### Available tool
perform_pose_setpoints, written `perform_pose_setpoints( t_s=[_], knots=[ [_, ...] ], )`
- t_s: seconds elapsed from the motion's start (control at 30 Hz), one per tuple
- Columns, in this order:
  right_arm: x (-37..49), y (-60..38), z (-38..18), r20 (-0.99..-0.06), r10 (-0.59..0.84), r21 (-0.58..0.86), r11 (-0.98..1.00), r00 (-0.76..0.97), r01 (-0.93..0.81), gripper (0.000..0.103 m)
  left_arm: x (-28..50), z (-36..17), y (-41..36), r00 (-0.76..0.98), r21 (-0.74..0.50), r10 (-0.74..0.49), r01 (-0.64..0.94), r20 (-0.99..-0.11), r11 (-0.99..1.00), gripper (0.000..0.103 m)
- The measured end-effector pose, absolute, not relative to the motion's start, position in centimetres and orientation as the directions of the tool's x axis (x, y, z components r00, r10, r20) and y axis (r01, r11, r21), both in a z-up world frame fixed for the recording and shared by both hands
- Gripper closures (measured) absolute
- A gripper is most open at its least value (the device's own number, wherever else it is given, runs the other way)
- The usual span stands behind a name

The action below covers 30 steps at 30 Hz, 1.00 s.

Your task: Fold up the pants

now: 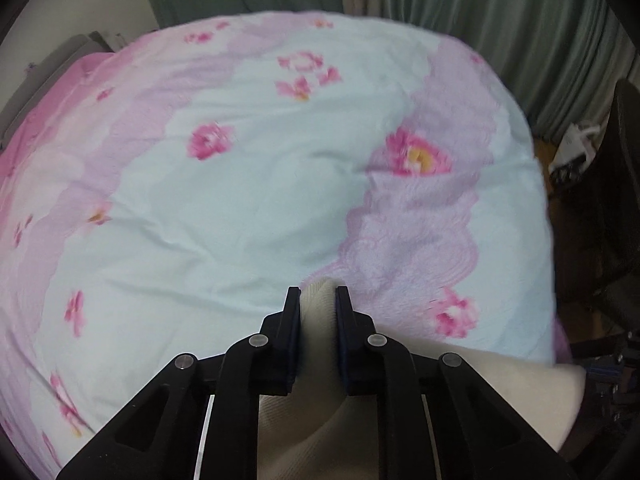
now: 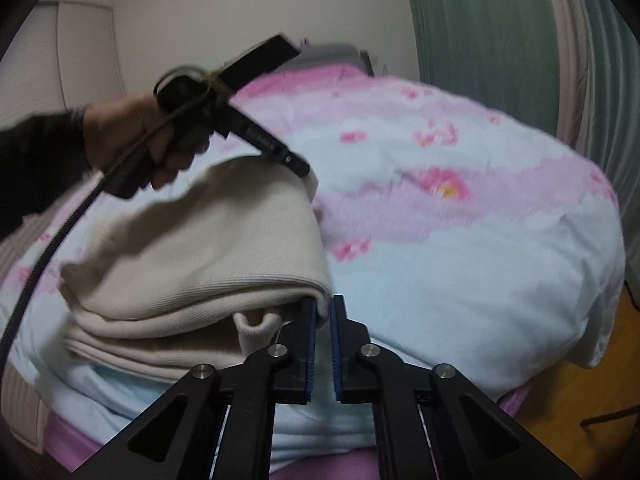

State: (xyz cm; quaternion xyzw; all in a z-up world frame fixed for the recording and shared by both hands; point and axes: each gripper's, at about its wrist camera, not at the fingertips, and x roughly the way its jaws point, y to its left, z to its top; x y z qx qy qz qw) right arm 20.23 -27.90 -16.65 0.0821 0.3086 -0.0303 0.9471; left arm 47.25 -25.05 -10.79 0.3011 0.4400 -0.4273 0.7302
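The cream knit pants lie in folded layers on the floral duvet. My left gripper is shut on a thick cream fold of the pants, which trail back under it to the right. In the right wrist view the left gripper shows in a hand, pinching the far corner of the top layer, lifted. My right gripper is nearly shut on a thin near corner edge of the pants.
The duvet is pale blue and lilac with pink flowers and covers the bed. Green curtains hang behind. A dark chair stands at the right by the bed edge. A wooden floor lies below the bed.
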Motion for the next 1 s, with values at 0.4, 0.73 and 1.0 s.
perform_pose_setpoints(
  t_s=[0.4,0.73,1.0],
  knots=[
    [19.8,-29.3,-18.5,-0.68,-0.038,0.111,0.982,0.732,0.155,0.102,47.5,-12.6,-25.5,0.234,0.043,-0.344,0.875,-0.909,0.483,0.086],
    [20.6,-26.9,-19.0,-0.674,-0.055,0.018,0.996,0.737,0.092,0.061,47.2,-13.0,-25.6,0.245,0.064,-0.342,0.885,-0.907,0.462,0.086],
    [22.6,-26.0,-19.4,-0.681,-0.074,-0.036,0.997,0.729,0.068,0.062,48.0,-13.5,-25.7,0.206,0.02,-0.349,0.882,-0.914,0.47,0.086]
  ],
)
